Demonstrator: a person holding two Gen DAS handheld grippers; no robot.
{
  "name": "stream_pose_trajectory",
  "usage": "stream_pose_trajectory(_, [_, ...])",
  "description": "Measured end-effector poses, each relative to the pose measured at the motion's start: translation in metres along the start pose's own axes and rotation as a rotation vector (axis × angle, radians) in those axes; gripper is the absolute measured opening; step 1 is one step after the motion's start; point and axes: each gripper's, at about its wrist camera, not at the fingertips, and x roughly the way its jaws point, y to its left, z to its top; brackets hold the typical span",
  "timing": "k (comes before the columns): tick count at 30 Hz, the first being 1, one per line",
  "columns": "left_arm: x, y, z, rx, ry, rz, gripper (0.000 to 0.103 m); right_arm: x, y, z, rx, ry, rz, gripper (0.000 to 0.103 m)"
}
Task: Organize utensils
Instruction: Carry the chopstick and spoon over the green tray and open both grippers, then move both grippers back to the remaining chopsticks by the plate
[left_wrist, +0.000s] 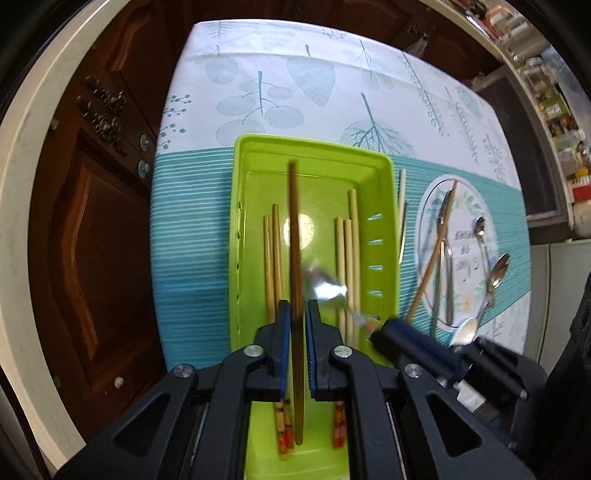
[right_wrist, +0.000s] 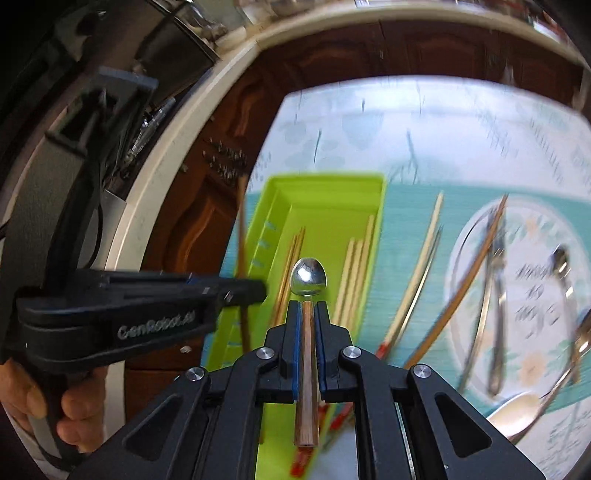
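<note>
Beyond the job, your left wrist view holds:
- Surface cloth: white with blue-grey leaf prints across the upper centre, a teal striped band below it.
- Dark wooden cabinet door, left side, with ornate metal fittings.
- Pale curved counter edge, far left.
- Shelves of jars and packets, upper right, blurred.

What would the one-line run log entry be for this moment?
left gripper: shut on dark chopstick | right gripper: shut on wooden-handled spoon | both over green tray
</note>
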Motion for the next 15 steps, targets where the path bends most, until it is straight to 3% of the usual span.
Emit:
stream_pose_trajectory(4, [0.005,0.000,0.000,0.024,-0.001,0.016,0.045,0.011,0.002,-0.009,0.004,0.021,-0.001,0.011])
stream_pose_trajectory(15, [-0.002,-0.010,-0.028,0.055,-0.015,0.014,0.050,-0.005,-0.002,-0.032,-0.009,0.032,0.001,0.013])
